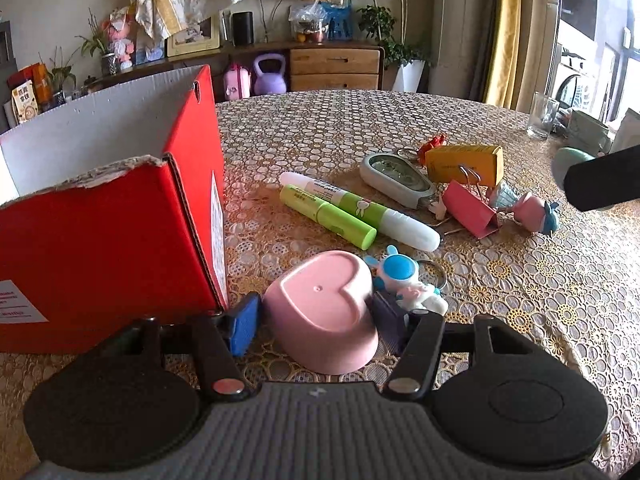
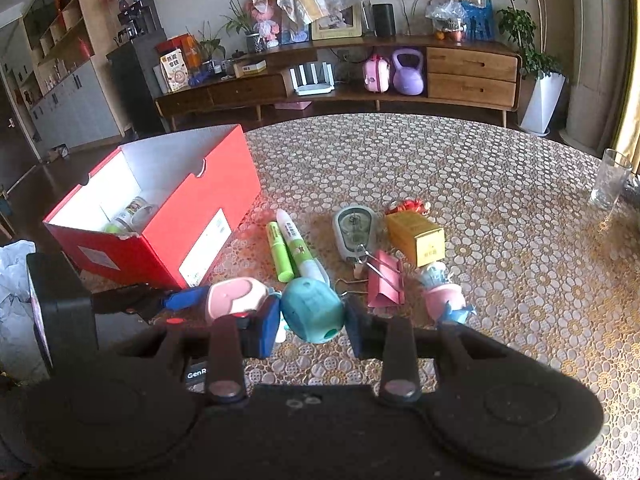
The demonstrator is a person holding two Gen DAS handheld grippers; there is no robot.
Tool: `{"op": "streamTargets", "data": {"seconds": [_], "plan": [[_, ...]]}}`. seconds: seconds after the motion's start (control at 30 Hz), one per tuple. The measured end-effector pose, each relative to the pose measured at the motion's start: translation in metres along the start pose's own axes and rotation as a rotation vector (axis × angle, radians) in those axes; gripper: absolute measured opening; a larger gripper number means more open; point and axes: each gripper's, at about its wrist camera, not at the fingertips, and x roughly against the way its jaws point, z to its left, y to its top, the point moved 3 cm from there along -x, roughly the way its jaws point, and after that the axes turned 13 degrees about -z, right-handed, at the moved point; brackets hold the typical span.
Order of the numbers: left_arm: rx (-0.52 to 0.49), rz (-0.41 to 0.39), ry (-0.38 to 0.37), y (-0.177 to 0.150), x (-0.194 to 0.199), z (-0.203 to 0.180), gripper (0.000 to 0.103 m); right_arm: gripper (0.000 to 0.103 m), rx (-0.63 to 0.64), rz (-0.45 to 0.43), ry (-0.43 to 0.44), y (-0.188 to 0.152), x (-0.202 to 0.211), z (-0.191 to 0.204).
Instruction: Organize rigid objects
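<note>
An upturned pink heart-shaped bowl (image 1: 320, 312) rests on the table beside the red cardboard box (image 1: 100, 240). My left gripper (image 1: 318, 318) straddles it, with a pad against each side of the bowl. A blue-and-white rabbit keychain (image 1: 404, 280) lies just behind the right pad. In the right wrist view, my right gripper (image 2: 314, 326) is shut on a teal egg-shaped object (image 2: 312, 310), held over the table's near side. The left gripper's blue finger (image 2: 180, 298) and the pink bowl (image 2: 236, 298) show to its left.
The open red box (image 2: 160, 216) holds a jar (image 2: 134, 210). On the lace tablecloth lie a green stick (image 1: 332, 216), a white stick (image 1: 360, 208), a grey oval device (image 1: 396, 180), a yellow carton (image 1: 464, 164), a pink binder clip (image 1: 472, 208) and a pink figurine (image 1: 532, 210). A glass (image 1: 542, 116) stands far right.
</note>
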Motion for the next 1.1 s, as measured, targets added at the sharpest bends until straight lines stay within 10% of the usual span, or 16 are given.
{"op": "streamTargets", "data": {"seconds": [1.1], "plan": [[0.015, 0.008, -0.071, 0.002, 0.032, 0.006, 0.049, 0.034, 0.054, -0.038, 0.003, 0.019, 0.012, 0.036]]}}
